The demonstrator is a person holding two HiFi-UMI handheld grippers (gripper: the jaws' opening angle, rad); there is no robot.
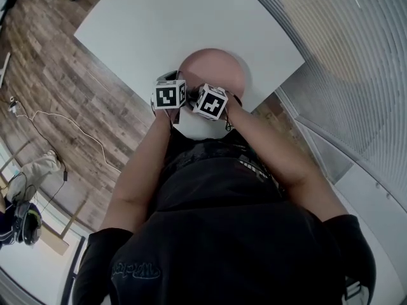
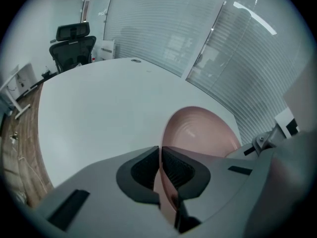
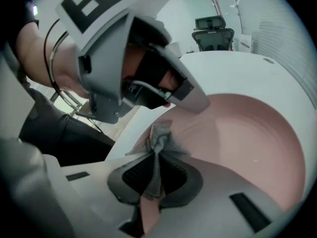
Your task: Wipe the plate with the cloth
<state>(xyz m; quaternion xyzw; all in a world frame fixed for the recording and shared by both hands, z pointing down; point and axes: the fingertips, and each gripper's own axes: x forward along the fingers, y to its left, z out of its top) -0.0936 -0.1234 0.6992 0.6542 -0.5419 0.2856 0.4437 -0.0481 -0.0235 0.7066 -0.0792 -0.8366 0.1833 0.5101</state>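
While you are looking along the left gripper (image 2: 159, 175), its jaws are clenching the rim of the pink plate (image 2: 200, 133), which is filling the lower right of the frame. The white table (image 2: 99, 113) is spreading out behind it, and an office chair (image 2: 74, 46) is standing at the upper left.

Along the right gripper (image 3: 156, 177), the jaws are pinching a bunched grey cloth (image 3: 159, 142) at the lower centre. Its free end is pressing on the plate's inner face close to the near rim. The left gripper is crowding the upper left of this frame, biting the same rim just beside the cloth. The broad middle and far side of the plate are lying bare toward the right, and no dirt or smear is showing there.

From the head view, you are holding both grippers close together at the centre of the frame, their marker cubes almost touching. The plate is sitting just above them, near the table's closest corner. Whether you are raising its near edge off the table cannot be told from here.

By my reading, you are at or near the start of a wiping stroke: plate steadied, cloth in contact. Sweeping across the centre and round the far rim is probably what remains.
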